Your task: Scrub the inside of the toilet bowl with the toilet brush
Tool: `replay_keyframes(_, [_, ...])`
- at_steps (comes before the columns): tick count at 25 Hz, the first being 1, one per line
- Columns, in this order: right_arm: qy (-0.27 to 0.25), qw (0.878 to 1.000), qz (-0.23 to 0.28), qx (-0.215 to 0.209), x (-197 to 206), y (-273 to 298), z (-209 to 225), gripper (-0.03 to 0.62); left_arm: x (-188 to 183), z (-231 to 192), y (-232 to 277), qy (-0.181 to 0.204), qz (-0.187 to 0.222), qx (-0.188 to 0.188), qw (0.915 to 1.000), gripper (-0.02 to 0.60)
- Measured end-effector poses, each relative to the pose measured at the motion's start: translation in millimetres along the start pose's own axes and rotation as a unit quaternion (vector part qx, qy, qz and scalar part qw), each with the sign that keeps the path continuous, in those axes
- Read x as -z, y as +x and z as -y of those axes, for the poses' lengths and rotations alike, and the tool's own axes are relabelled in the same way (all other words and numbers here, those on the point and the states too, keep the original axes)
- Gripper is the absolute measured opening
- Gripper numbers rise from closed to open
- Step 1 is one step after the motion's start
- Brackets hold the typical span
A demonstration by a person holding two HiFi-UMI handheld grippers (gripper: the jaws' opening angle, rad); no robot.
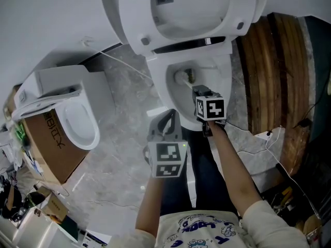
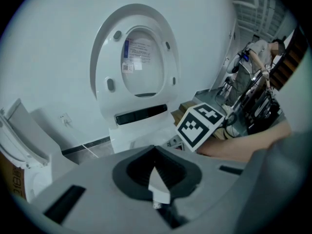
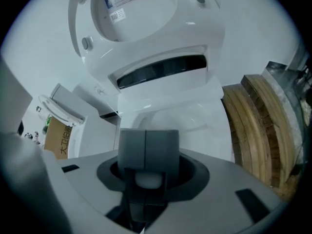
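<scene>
Arguably the right gripper (image 1: 200, 92), pinching what is probably the toilet brush (image 1: 183, 77) inside the toilet bowl (image 1: 173, 89) at twelve o'clock, is risking a twisting slip, while the left gripper (image 1: 168, 117) is idling closed and empty.

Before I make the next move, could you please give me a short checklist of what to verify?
1. Lid and seat raised off the toilet bowl: ok.
2. Right gripper shut on the toilet brush: ok, a white piece sits between its closed jaws.
3. Brush head inside the bowl: ok.
4. Left gripper clear of the bowl: ok, shut, empty, held in front of the rim.
5. Bristles touching the porcelain: cannot tell.
</scene>
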State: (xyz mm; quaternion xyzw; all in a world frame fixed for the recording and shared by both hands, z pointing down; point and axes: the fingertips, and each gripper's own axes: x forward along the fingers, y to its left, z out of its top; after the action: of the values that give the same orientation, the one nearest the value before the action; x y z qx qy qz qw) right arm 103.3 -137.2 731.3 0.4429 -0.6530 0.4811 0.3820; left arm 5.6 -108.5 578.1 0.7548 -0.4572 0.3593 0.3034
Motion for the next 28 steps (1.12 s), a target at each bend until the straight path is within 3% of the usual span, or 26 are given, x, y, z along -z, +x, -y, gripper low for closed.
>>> replay_keyframes(15, [0.009, 0.992, -0.127, -0.017, 117.2, -18.2, 34.0, 0.173, -1.3, 15.6, 2.1, -0.005, 0.004, 0.011, 0.9999, 0.002])
replay_keyframes(19, [-0.066, 0.987, -0.148, 0.008, 117.8, -25.1, 42.6, 0.173, -2.0, 14.6, 1.6, 0.0, 0.004, 0.01, 0.9999, 0.002])
replay_keyframes(24, [-0.196, 0.966, -0.164, 0.044, 110.7, -26.7, 54.3, 0.173, -1.8, 10.2, -2.6, 0.005, 0.004, 0.003, 1.0, 0.003])
replay_keyframes(28, [-0.237, 0.957, -0.16, 0.055, 98.5, -29.0, 67.7, 0.173, -0.9, 6.3, -5.3, 0.004, 0.003, -0.001, 1.0, 0.003])
